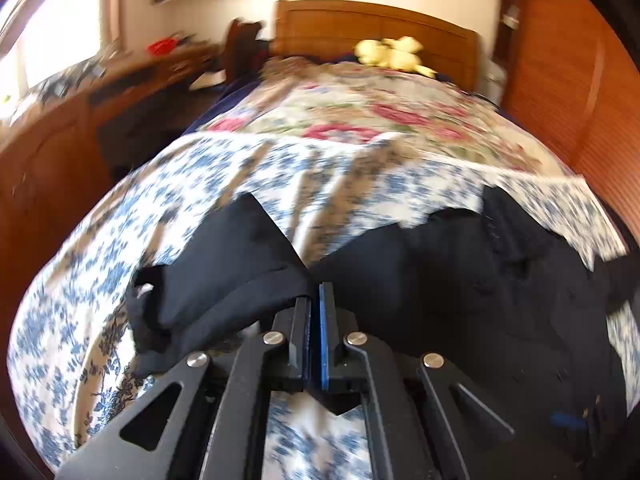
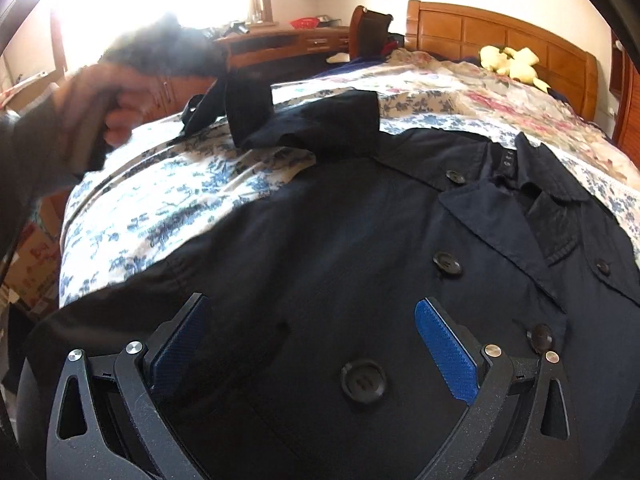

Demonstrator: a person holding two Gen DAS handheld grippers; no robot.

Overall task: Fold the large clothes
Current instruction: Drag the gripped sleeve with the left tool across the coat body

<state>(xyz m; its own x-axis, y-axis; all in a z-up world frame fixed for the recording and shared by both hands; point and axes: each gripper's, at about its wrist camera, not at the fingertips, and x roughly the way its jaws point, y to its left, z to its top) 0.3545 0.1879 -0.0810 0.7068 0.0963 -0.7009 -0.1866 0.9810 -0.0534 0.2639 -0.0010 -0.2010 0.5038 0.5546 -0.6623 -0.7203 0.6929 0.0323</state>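
One dark navy button-front coat (image 2: 320, 220) is lying spread out, and five round dark buttons (image 2: 447, 264) are showing on its front in the right wrist view. Two bedcovers are lying under it: one white cover printed with blue flowers (image 1: 240, 168) and one cream cover printed with pink roses (image 1: 360, 116). One pale yellow plush toy (image 1: 390, 54) is sitting by the one wooden headboard (image 1: 360, 24). One red basket (image 2: 306, 22) is sitting on the one wooden desk (image 2: 280, 40). Two black two-finger grippers are showing, the left gripper (image 1: 318, 292) and the right gripper (image 2: 312, 304), each carrying two blue pads (image 2: 444, 356). One blurred hand (image 2: 116, 108) is showing.
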